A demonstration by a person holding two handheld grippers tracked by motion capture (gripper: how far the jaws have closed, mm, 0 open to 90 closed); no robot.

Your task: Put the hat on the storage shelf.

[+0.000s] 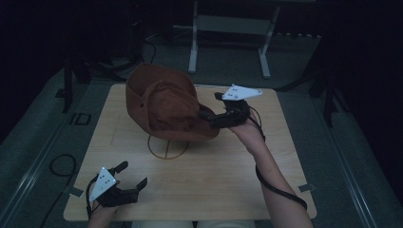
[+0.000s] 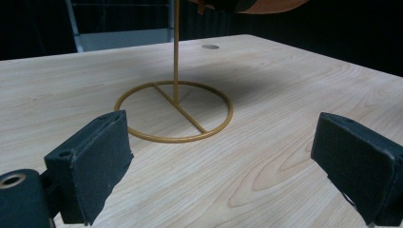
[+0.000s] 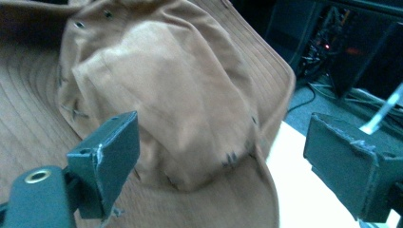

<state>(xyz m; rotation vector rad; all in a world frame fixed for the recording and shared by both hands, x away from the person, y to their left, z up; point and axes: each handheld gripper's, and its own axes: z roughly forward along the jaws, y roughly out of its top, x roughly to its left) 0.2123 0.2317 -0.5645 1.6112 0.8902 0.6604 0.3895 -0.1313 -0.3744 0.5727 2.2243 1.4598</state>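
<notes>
A brown wide-brimmed hat [image 1: 164, 107] sits tilted on top of a thin gold wire stand [image 1: 166, 149] with a ring base, on a light wooden table [image 1: 214, 185]. My right gripper [image 1: 209, 107] is at the hat's right brim, jaws open and pointing left at it. In the right gripper view the hat's crown [image 3: 180, 85] lies just ahead of the open right gripper [image 3: 223, 142], whose pads are not pressing on it. My left gripper [image 1: 133, 174] rests open and empty near the table's front left corner. From the left gripper [image 2: 221, 142] I look at the stand's ring [image 2: 190, 139] and the hat's underside [image 2: 256, 5].
A white metal frame [image 1: 228, 28] stands on the dark floor beyond the table's far edge. A black cable [image 1: 280, 190] trails from the right gripper along the forearm. The surroundings are dim.
</notes>
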